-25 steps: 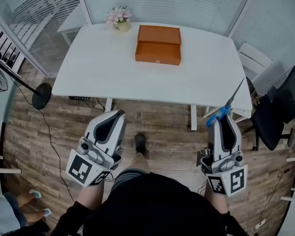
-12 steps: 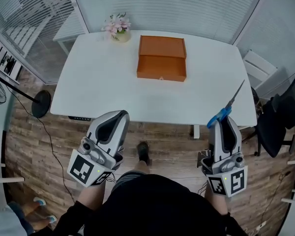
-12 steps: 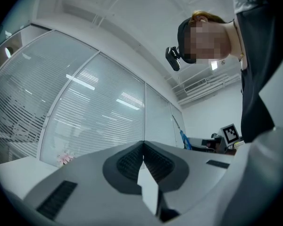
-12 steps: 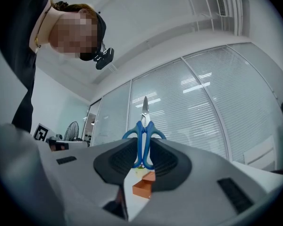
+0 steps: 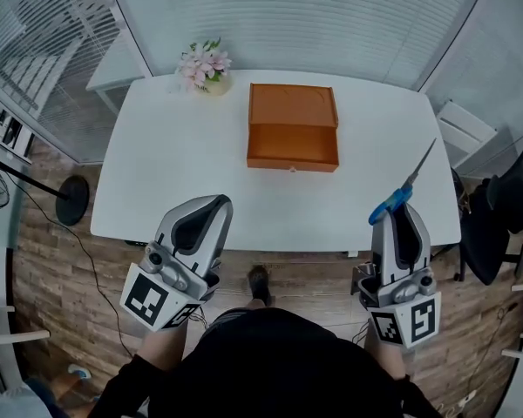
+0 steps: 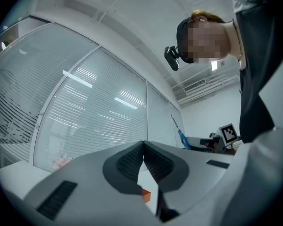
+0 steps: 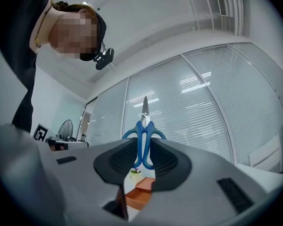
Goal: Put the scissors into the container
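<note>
Blue-handled scissors stick up out of my right gripper, blades pointing up and away, with the jaws shut on the handles. The orange box, a container with its lid folded back, sits on the white table ahead of both grippers. My left gripper is shut with nothing in it, its pads meeting at the tips, near the table's front edge to the left of the box. A sliver of the orange box shows below its jaws.
A pot of pink flowers stands at the table's far left corner. White chairs and a dark chair stand to the right, a fan stand on the wood floor to the left. Glass walls with blinds surround the table.
Both grippers have come forward towards the table, which now lies lower and closer in the head view. The scissors stay in the right gripper.
</note>
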`<state>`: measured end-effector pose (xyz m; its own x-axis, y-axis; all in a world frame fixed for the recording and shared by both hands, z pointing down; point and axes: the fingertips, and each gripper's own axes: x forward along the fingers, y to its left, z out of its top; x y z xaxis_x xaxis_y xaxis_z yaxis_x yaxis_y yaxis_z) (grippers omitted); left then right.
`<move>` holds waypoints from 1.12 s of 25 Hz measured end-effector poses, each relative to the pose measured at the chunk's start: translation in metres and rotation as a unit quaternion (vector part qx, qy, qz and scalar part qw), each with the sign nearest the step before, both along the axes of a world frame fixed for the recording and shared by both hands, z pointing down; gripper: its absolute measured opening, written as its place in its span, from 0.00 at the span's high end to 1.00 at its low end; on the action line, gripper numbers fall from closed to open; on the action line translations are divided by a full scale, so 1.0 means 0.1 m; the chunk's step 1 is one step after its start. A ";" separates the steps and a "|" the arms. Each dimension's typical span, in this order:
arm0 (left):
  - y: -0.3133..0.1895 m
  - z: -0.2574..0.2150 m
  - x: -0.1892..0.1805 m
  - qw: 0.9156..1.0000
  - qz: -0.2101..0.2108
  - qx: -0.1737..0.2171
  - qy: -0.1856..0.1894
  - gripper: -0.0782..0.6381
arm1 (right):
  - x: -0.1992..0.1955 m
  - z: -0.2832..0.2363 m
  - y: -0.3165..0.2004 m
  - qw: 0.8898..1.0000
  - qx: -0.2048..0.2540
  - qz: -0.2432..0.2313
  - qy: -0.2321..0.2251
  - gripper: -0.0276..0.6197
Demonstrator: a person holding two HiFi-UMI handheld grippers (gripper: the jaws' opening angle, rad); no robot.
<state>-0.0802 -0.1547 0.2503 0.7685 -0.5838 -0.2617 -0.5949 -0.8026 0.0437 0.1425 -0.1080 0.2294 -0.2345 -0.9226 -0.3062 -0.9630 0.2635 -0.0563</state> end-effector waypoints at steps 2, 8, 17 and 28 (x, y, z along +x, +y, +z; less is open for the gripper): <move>-0.14 0.03 -0.03 1.000 0.002 -0.003 -0.002 0.87 | -0.02 0.01 -0.14 1.000 -0.001 0.003 0.000 0.82; -0.49 0.05 -0.03 1.000 0.013 -0.006 -0.003 0.87 | -0.06 0.03 -0.47 1.000 -0.003 0.009 -0.003 0.82; -0.82 0.12 0.01 0.999 0.029 -0.011 -0.006 0.87 | -0.10 0.09 -0.77 1.000 -0.005 0.017 -0.006 0.82; -0.89 0.08 0.17 1.000 0.006 -0.016 0.001 0.87 | 0.09 0.13 -0.91 1.000 -0.013 0.000 -0.015 0.82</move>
<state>-0.0636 -0.2439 0.2582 0.7745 -0.5834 -0.2446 -0.5859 -0.8073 0.0704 0.1519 -0.1994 0.2427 -0.2263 -0.9300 -0.2895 -0.9607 0.2621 -0.0913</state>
